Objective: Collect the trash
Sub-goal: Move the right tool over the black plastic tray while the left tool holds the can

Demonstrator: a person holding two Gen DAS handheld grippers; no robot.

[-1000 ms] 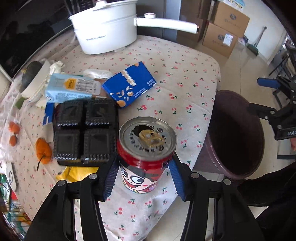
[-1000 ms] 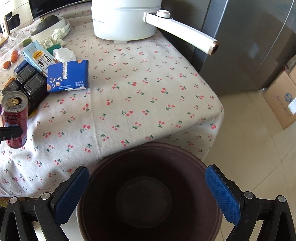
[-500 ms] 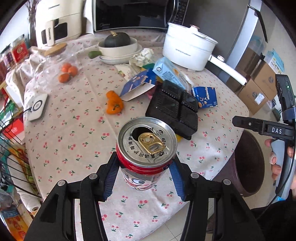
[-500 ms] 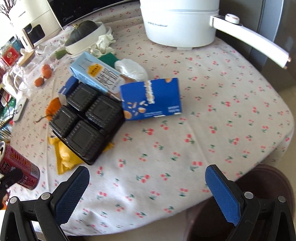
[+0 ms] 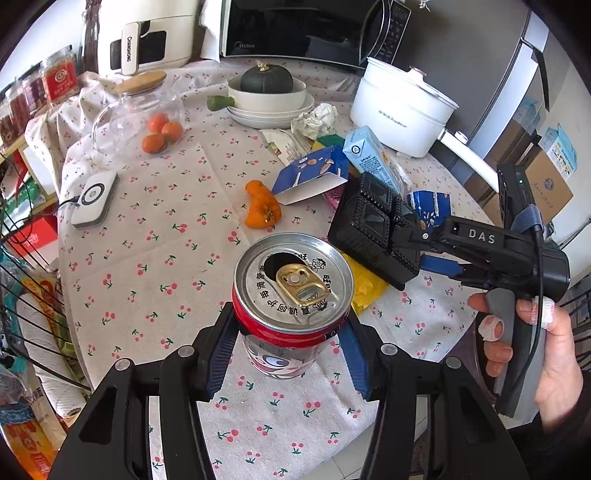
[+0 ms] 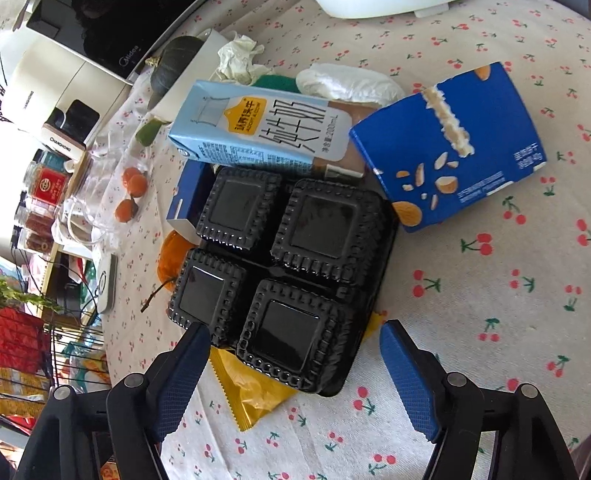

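2 grippers work over your cherry-print tablecloth point(image 5: 155, 236): your left gripper point(image 5: 291, 354) clamps the red can point(image 5: 291, 295) above the table edge; your right gripper point(image 6: 295, 369) is closing, pads astride the black tray point(image 6: 280, 273) but not pressing it, microwave point(image 5: 295, 29) behind.

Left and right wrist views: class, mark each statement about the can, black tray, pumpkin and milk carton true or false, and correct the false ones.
1. The left gripper holds a red can. True.
2. The can's top is sealed. False: its tab hole is open.
3. The right gripper is clamped on the black tray. False: its jaws are closing, pads not yet on the tray.
4. A pumpkin sits in a bowl. True.
5. The milk carton stands upright. False: it lies on its side.
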